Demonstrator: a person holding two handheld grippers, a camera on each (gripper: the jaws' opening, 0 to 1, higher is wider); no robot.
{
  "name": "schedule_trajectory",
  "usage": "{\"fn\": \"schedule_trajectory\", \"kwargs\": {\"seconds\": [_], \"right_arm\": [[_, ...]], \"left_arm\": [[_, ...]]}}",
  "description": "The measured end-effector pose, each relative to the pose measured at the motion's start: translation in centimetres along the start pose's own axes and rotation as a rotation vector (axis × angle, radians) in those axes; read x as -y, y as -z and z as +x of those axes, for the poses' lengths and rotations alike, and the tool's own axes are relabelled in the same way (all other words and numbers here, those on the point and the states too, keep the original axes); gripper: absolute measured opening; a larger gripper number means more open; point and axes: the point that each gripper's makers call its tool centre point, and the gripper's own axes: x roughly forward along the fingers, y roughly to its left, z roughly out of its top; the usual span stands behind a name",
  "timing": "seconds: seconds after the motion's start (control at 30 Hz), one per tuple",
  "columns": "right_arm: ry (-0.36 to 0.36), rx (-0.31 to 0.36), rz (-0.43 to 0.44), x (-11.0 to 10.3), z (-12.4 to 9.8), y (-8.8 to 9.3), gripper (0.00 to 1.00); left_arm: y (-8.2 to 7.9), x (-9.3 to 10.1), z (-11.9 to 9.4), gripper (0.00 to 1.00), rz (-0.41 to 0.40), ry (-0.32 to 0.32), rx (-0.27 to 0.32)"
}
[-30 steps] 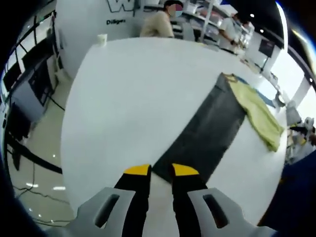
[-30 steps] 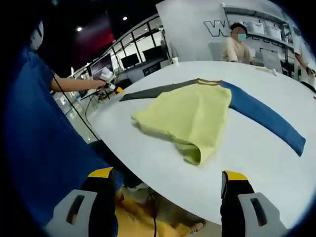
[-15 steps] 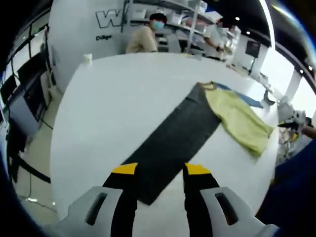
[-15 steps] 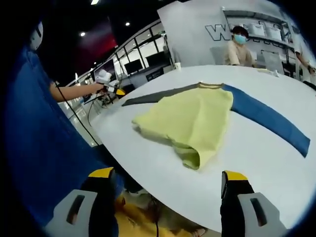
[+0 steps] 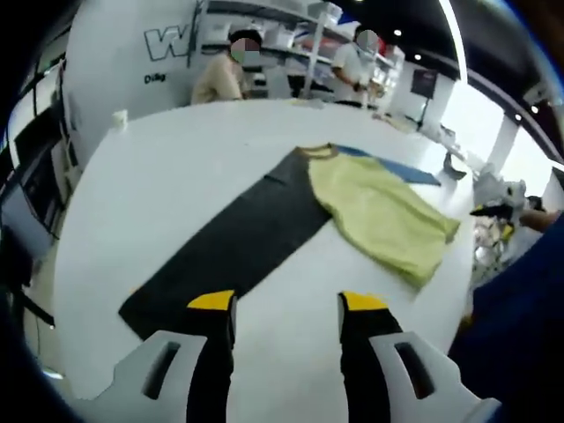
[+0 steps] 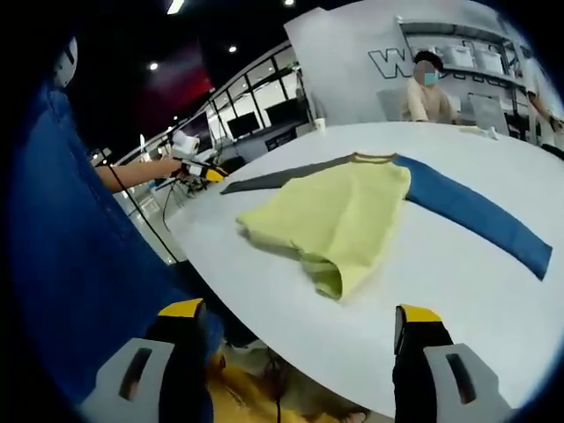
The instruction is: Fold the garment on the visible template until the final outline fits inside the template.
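1. Now we see the garment [image 5: 370, 211] spread mid-frame on the white worktop [image 5: 176, 176], its yellow body partly folded, dark grey sleeve [image 5: 229, 247] running to lower left, blue sleeve [image 6: 471, 216] at right.
2. Our left gripper [image 5: 286, 304] hovers with jaws open beside the grey sleeve's end; our right gripper [image 6: 295, 322], jaws wide and empty, hangs off the worktop's edge.
3. We should pinch the cuff squarely and carry it flat over the body.

Bright overhead ceiling lights; white table [image 5: 176, 167] glares slightly. Shadows soft. Fisheye bends edges strongly. Both views mildly blurred, far background softest.
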Motion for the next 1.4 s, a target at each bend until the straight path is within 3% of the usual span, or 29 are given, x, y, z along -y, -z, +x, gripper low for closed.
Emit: {"fn": "schedule_trajectory", "kwargs": {"seconds": [0.2, 0.33, 0.57, 0.63, 0.77, 0.8, 1.03, 1.3, 1.4], "right_arm": [[-0.013, 0.004, -0.001, 0.1, -0.2, 0.4, 0.88], [-0.019, 0.009, 0.001, 0.4, -0.3, 0.6, 0.88], [-0.040, 0.022, 0.002, 0.9, 0.3, 0.5, 0.86], [-0.060, 0.021, -0.003, 0.8, 0.9, 0.4, 0.86], [-0.081, 0.024, -0.023, 0.8, 1.9, 0.1, 0.82], [-0.080, 0.036, -0.027, 0.8, 2.7, -0.1, 0.81], [0.027, 0.060, -0.056, 2.8, 4.2, 0.0, 0.68], [0.187, 0.100, -0.029, 6.6, 4.9, 0.0, 0.59], [0.218, 0.102, -0.035, 6.8, 5.1, -0.3, 0.56]], "left_arm": [[0.1, 2.1, -0.1, 0.51, 0.006, 0.025, 0.015], [0.7, 2.4, 0.3, 0.54, 0.000, 0.039, 0.019], [2.2, 5.8, 1.6, 0.55, -0.008, 0.091, 0.021], [3.3, 9.7, 2.1, 0.55, 0.011, 0.136, -0.020], [4.2, 12.5, 2.5, 0.55, 0.013, 0.174, -0.030], [4.8, 15.8, 2.6, 0.56, 0.013, 0.195, -0.040], [5.3, 18.9, 2.2, 0.55, -0.021, 0.204, -0.029], [5.8, 20.0, 1.5, 0.55, -0.054, 0.195, -0.018], [6.2, 20.1, 1.4, 0.55, -0.068, 0.191, -0.019]]}}
